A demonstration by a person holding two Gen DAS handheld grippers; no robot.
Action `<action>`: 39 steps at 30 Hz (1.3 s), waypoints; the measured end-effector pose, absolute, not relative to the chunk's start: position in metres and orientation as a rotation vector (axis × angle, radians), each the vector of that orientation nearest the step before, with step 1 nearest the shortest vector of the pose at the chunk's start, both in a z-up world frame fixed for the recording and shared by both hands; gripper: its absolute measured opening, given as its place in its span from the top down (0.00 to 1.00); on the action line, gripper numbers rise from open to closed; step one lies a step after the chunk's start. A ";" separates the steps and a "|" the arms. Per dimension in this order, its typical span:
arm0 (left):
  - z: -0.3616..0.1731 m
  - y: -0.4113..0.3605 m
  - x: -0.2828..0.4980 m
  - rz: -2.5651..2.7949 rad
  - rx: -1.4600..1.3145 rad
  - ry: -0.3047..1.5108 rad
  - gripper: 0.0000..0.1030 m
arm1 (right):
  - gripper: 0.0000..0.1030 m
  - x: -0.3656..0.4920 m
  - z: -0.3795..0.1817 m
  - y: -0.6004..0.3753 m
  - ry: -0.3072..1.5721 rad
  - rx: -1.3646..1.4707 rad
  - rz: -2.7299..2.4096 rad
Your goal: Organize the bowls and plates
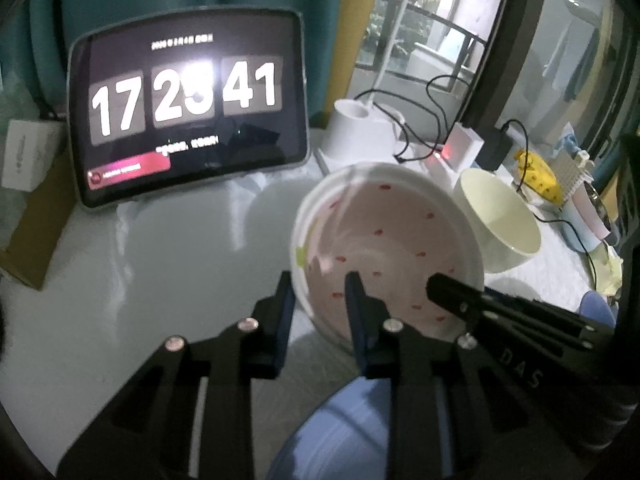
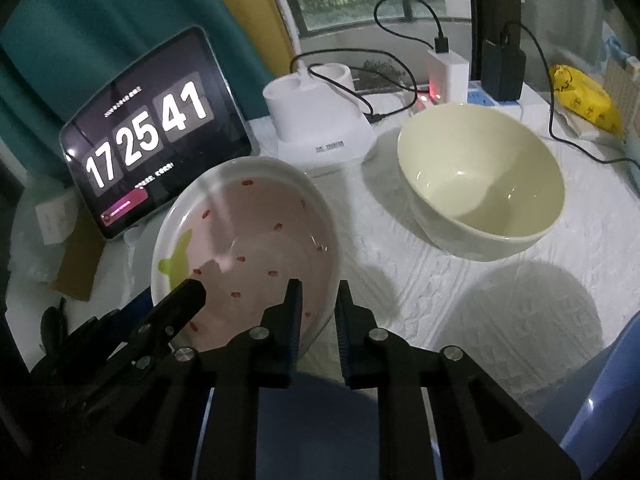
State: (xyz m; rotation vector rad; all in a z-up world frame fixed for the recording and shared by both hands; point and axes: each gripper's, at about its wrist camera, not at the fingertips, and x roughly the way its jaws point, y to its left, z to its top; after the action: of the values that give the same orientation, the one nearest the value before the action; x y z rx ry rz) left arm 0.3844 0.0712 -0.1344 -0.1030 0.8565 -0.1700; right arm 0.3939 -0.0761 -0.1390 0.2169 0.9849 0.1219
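A pink strawberry-patterned bowl [image 1: 392,248] [image 2: 248,248] is held tilted above the table by both grippers. My left gripper [image 1: 320,296] is shut on its near-left rim, one finger inside and one outside. My right gripper [image 2: 318,304] is shut on its right rim; its finger also shows in the left wrist view [image 1: 452,288]. A pale green bowl [image 2: 480,176] [image 1: 500,216] stands upright on the white cloth to the right. A blue plate [image 1: 340,436] [image 2: 600,400] lies below, partly hidden by the grippers.
A tablet showing a clock [image 1: 188,108] [image 2: 152,136] leans at the back left. A white lamp base [image 2: 320,120], a charger and cables [image 2: 444,68] and a yellow pack [image 2: 584,96] stand at the back. A cardboard box [image 1: 36,220] sits at left.
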 end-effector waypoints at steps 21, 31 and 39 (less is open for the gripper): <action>-0.087 0.049 0.338 -0.176 -0.066 0.750 0.75 | 0.84 0.349 -0.091 -0.101 0.871 0.242 0.154; -0.071 0.029 0.316 -0.193 -0.054 0.732 0.75 | 0.84 0.326 -0.075 -0.122 0.840 0.256 0.158; -0.061 0.008 0.304 -0.215 -0.044 0.719 0.75 | 0.84 0.309 -0.062 -0.146 0.808 0.269 0.146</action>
State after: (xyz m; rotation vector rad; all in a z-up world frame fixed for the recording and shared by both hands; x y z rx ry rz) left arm 0.3035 0.0076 -0.0611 -0.0439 0.7189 -0.2150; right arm 0.3088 -0.1459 -0.0619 0.2691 0.8078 0.1462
